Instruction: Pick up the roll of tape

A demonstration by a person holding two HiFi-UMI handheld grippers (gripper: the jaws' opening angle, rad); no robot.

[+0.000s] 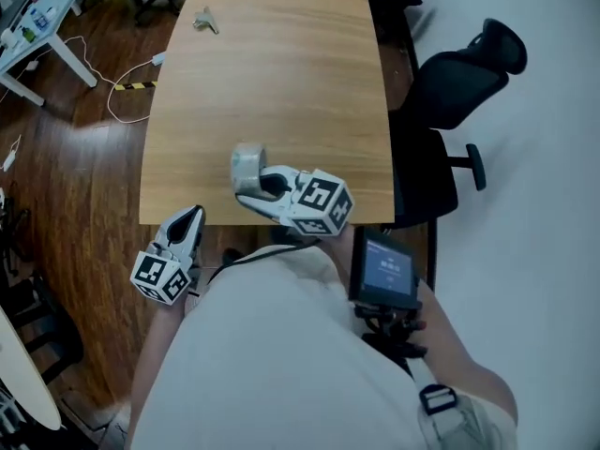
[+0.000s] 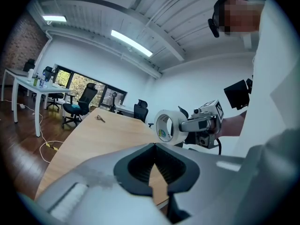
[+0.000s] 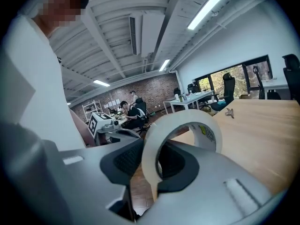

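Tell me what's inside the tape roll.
Inside the tape roll: a printed label on the core and a dark pad of the right gripper; its near inner wall is hidden.

White roll of tape, on edge, above the table, wall pinched by fingers of right gripper

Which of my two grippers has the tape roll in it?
The right gripper: its jaws grip the roll of tape above the table. The left gripper is shut on nothing.
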